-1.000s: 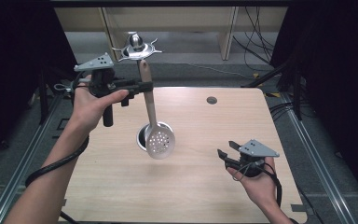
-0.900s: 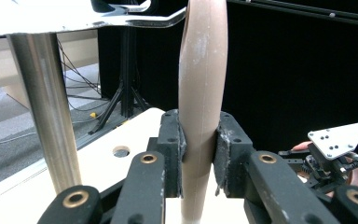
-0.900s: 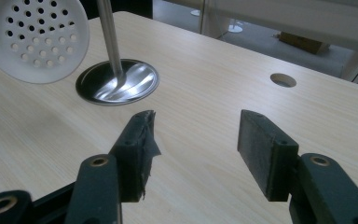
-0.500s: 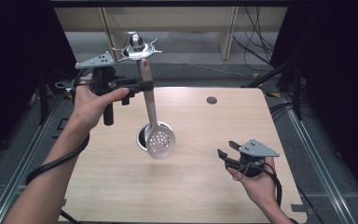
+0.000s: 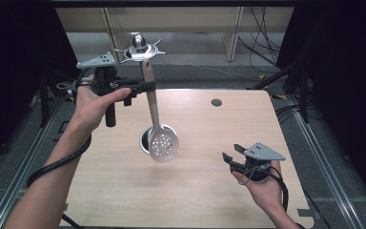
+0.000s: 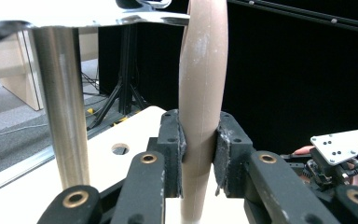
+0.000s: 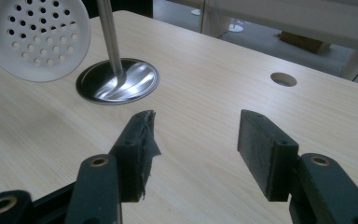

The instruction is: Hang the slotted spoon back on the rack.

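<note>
Though clamped by left tool, skimmer aloft.

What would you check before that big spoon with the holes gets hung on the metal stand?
1. Left gripper clamped on the skimmer handle: ok.
2. Skimmer hanging upright, bowl down, clear of the table: ok.
3. Handle top close under the rack's hooks: ok.
4. Handle already caught on a hook: cannot tell, the tip is hidden.
5. Stand's pole seated in its round base: ok.
6. Right gripper open, empty, away from the stand: ok.
</note>
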{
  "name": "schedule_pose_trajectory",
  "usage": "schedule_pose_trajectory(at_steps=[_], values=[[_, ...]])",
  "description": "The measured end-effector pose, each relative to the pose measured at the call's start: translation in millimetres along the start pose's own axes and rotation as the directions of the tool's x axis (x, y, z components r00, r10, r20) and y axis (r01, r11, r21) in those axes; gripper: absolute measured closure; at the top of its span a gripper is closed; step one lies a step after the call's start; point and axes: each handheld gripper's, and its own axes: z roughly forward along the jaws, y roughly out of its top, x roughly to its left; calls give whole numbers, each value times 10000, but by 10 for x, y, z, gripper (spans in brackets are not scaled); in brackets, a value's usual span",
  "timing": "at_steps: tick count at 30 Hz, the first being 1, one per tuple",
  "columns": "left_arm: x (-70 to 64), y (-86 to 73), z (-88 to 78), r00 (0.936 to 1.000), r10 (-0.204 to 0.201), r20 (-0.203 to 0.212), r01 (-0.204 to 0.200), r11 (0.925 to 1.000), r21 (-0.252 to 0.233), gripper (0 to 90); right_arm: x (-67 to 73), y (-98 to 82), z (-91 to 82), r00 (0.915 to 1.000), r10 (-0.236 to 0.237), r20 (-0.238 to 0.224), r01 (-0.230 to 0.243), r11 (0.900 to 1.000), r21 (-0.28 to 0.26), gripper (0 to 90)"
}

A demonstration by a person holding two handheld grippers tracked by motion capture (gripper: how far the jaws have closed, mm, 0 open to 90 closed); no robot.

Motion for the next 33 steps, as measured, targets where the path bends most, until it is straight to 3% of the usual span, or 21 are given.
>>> schedule_pose_trajectory(at_steps=[3,4,10,13,16,17,22,24,25,27,28,29,32,33], values=[[20,0,5,10000,-33,-4,33,10000,-35,734,3,-1,0,10000,28,-13,-28,10000,2,466],[22,0,7,10000,-47,-31,47,10000,-33,734,24,-4,-4,9997,244,-2,-244,9997,56,465],[48,-5,19,9999,-104,-75,103,9999,-91,730,4,7,-22,9999,71,-101,-68,9997,242,465],[68,-13,22,9997,-132,-204,130,9998,-120,722,28,6,-30,9990,412,-196,-404,9984,407,466],[80,-26,23,9993,-149,-344,146,9998,-112,714,25,0,-22,9992,356,-192,-349,9987,373,465],[84,-34,19,9990,-128,-423,123,9998,-131,706,11,-2,-17,9998,156,-105,-153,9996,252,465],[54,-89,-10,9945,-26,-1047,-4,9996,-288,667,15,-6,-12,9999,117,-119,-113,9995,285,465],[15,-135,-35,9896,201,-1425,-246,9993,-299,615,16,-6,-14,9998,125,-121,-122,9995,290,465],[-12,-181,-53,9864,324,-1611,-379,9988,-314,546,13,-9,-13,9998,150,-98,-147,9995,265,465],[-55,-268,-98,9768,594,-2056,-669,9973,-295,516,-5,-7,-11,9999,20,-117,-17,9997,236,465],[-104,-329,-132,9732,263,-2286,-340,9990,-299,469,-7,-6,-13,9999,18,-126,-14,9996,276,464],[-96,-373,-157,9694,623,-2373,-744,9963,-427,469,-8,-8,-12,9999,10,-124,-6,9996,278,464],[-147,-574,-255,9584,841,-2728,-981,9944,-382,415,-5,-8,-14,9999,86,-141,-82,9995,313,463],[-148,-647,-285,9516,1156,-2846,-1301,9910,-323,400,9,-11,-18,9996,245,-130,-240,9991,354,463]])
